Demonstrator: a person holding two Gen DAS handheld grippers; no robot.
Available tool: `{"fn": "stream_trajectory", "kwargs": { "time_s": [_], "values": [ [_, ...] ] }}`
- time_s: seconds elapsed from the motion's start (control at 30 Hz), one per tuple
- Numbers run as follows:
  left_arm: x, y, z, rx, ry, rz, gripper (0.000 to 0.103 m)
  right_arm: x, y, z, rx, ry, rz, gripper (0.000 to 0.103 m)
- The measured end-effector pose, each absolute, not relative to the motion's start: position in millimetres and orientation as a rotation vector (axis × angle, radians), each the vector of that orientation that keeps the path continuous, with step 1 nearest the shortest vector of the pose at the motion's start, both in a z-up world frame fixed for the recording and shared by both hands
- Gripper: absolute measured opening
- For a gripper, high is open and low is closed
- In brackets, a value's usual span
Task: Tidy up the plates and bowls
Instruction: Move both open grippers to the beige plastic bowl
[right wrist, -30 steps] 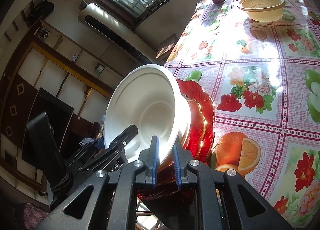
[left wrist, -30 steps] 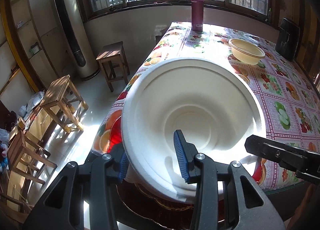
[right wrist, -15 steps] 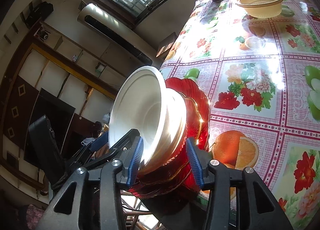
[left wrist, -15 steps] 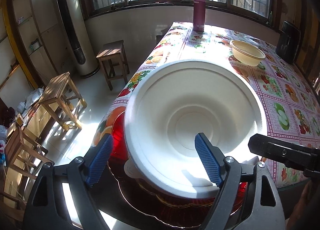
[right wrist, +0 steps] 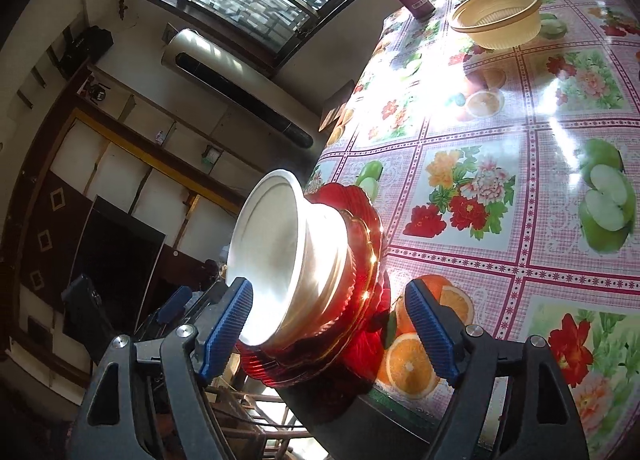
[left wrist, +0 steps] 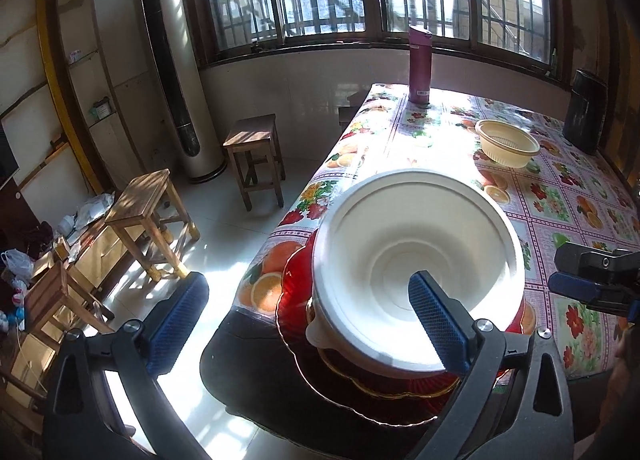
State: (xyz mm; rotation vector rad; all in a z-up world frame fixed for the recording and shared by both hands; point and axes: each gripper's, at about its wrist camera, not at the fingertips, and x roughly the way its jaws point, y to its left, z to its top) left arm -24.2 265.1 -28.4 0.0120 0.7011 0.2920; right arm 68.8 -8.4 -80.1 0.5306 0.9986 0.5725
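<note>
While both grippers are being opened, the following is recorded.
White bowl (left wrist: 416, 256): seated on the red plates (left wrist: 296, 280), at the near table (left wrist: 560, 188) edge.
Left gripper (left wrist: 312, 316): jaws opening, nearly full spread; nothing gripped, one finger over the white bowl's rim.
Right gripper (right wrist: 332, 324): jaws opening; white bowl's rim between the pads, not pressed.
Advice: fingers to be drawn straight back from the white bowl, rim unclipped.
Yellow bowl (right wrist: 496, 22): well beyond the white bowl, uncollected.

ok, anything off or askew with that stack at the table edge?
Yes. The white bowl sits on the red plates at the table corner, and the plates overhang the edge. Nothing spilled or broken. Both grippers' jaws are opening, touching nothing.
</note>
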Motion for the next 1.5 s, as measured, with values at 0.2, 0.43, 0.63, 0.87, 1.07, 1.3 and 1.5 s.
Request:
{"fn": "stream_trajectory", "kwargs": {
  "time_s": [0.2,0.43,0.63,0.87,1.07,1.3,1.5],
  "values": [
    [-31,279,-17,-0.046,0.646,0.348,0.101,97,-8,-65,0.551,0.894,0.556,0.084],
    [-35,281,-19,-0.066,0.667,0.369,0.101,148,58,-50,0.314,0.837,0.485,0.084],
    [-34,278,-17,-0.055,0.674,0.365,0.101,158,89,-78,0.167,0.939,0.449,0.083],
    [-23,267,-12,-0.067,0.661,0.336,0.101,153,18,-50,0.312,0.868,0.453,0.084],
    [-2,229,-4,-0.040,0.664,0.240,0.101,161,-69,-49,0.443,0.898,0.403,0.086],
    [50,165,3,-0.011,0.744,0.061,0.102,190,-144,-55,0.567,0.862,0.332,0.087],
    [119,135,20,-0.051,0.854,-0.062,0.102,235,-183,-61,0.760,0.804,0.352,0.088]
  ]
}}
